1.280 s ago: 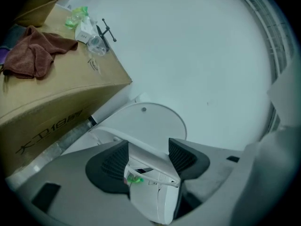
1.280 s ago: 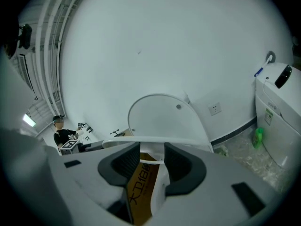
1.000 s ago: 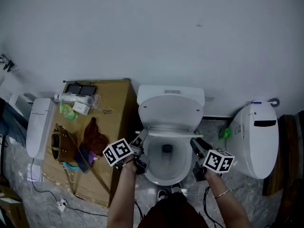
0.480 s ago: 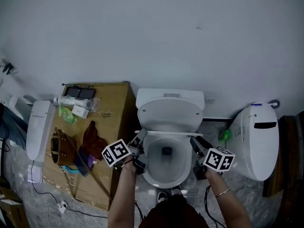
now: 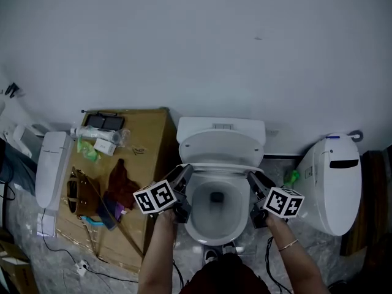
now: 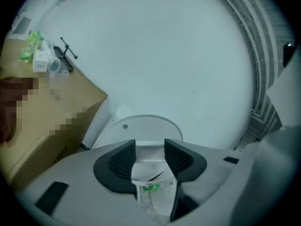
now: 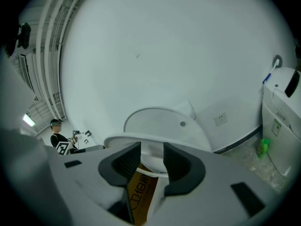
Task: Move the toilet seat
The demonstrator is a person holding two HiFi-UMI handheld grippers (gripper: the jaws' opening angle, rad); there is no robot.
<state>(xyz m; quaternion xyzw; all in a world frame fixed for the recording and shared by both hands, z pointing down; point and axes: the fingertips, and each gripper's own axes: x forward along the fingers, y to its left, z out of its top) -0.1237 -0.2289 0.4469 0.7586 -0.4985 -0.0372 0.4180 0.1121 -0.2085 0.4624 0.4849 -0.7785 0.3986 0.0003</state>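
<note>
Right gripper (image 7: 152,149): two dark ribbed jaws clenched on the right side of the white plastic oval toilet seat (image 7: 121,139), whose rim fills the gap between the pads. Left gripper (image 6: 150,147): jaws wide and just been closing, with the seat's left edge between them; the pads do not plainly press on it, so it is entered as released. Seat, location: over the white ceramic bowl (image 5: 202,222), in front of the raised white lid (image 5: 220,147) that leans on the white cistern (image 5: 222,126). It appears lifted partway off the bowl and shows nearly edge-on in the right gripper view; how steeply it stands cannot be told. Seat, long axis: runs from the hinge at the cistern toward the person, with the free front end pointing at the person and the hinge end at the wall. Surroundings: brown cardboard box (image 5: 150,139) with oddments on top, just left of the toilet; a second white toilet unit (image 5: 331,185) on the floor to the right. Hazards, judged: the seat is borne by one firm grip only, and smooth hard plastic may slide out of the right pads and slam onto the bowl. If the left jaws close off-centre, or the two hands rise unevenly, the seat would twist and strain the hinge. Pushed too far back, it strikes the lid.
</note>
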